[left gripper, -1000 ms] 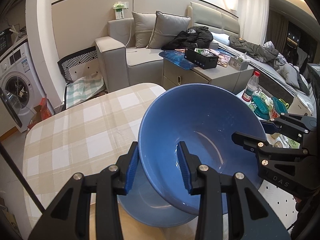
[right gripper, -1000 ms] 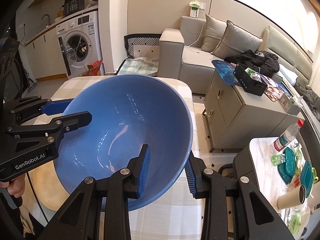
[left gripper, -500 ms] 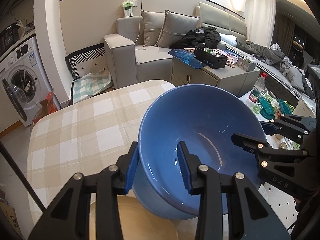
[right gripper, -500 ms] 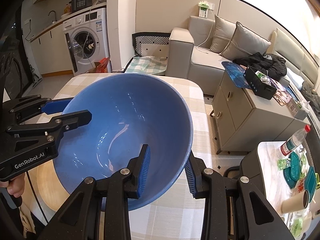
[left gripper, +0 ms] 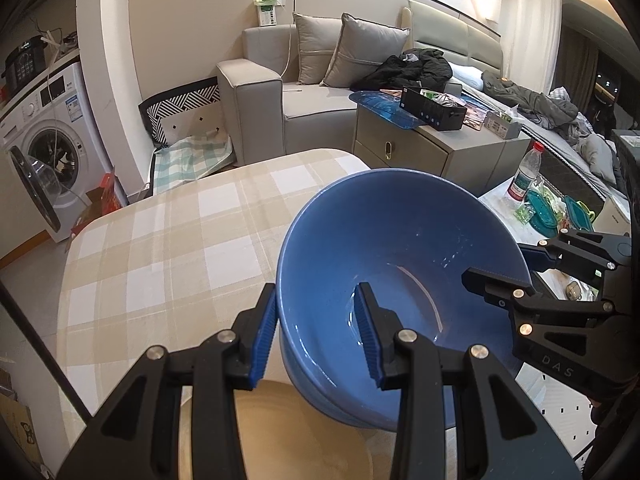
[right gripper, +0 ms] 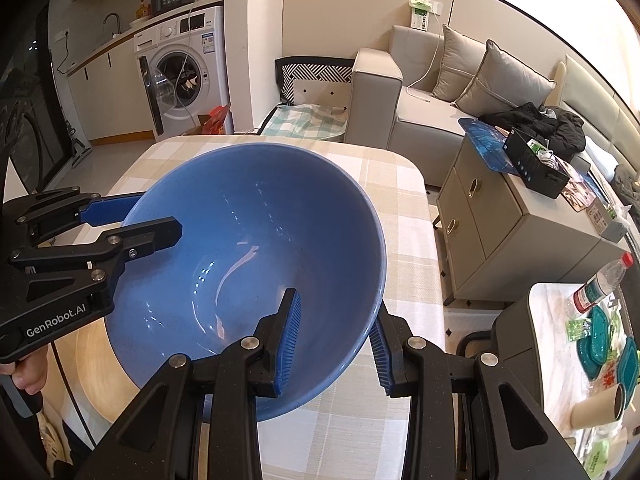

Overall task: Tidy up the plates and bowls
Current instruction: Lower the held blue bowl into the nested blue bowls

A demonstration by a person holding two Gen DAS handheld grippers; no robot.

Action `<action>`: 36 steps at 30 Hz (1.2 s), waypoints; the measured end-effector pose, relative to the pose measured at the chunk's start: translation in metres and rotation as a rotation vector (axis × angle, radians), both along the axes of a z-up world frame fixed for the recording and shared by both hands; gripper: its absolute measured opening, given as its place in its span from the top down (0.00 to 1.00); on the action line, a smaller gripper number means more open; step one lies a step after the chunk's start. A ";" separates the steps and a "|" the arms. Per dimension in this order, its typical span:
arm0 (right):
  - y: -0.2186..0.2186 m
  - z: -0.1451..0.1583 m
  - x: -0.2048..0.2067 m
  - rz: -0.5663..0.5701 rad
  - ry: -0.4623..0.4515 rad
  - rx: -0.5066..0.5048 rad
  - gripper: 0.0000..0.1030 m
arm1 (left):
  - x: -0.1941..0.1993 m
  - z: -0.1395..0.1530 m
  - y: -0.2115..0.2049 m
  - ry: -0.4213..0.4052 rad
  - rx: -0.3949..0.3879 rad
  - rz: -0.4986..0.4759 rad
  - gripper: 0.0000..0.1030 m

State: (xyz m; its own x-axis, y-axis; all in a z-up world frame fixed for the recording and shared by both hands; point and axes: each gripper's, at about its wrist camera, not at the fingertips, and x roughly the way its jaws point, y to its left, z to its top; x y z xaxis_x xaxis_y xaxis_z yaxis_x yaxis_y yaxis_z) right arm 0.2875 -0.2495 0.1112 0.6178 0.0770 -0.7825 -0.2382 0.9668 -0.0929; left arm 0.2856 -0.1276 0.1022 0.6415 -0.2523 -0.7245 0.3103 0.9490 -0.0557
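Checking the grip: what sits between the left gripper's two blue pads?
The blue bowl's wall, near its rim, sits between the left gripper's pads, shown in the left wrist view.

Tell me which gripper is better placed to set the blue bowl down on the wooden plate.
Neither alone: left gripper and right gripper each clamp the blue bowl rim. Left sits nearer the wooden plate.

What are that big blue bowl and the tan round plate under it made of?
The blue bowl looks like glazed ceramic: glossy, with sharp light streaks inside. The tan plate looks matte, with faint grain, perhaps wood or bamboo; hard to be sure.
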 end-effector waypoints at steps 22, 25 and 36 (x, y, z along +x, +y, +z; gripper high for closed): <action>0.004 -0.027 0.010 0.015 0.047 -0.006 0.67 | 0.002 -0.023 0.007 0.039 0.005 0.011 0.64; 0.004 -0.029 0.010 0.017 0.052 -0.007 0.67 | 0.002 -0.027 0.007 0.046 0.005 0.011 0.64; 0.007 -0.040 0.009 0.018 0.075 -0.019 0.67 | 0.004 -0.038 0.006 0.068 0.012 0.011 0.64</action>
State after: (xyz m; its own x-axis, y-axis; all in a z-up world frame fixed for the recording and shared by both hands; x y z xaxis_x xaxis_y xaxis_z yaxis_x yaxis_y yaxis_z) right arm 0.2966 -0.2430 0.0709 0.5560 0.0723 -0.8280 -0.2624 0.9605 -0.0924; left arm 0.2900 -0.1216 0.0647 0.5930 -0.2368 -0.7696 0.2957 0.9530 -0.0654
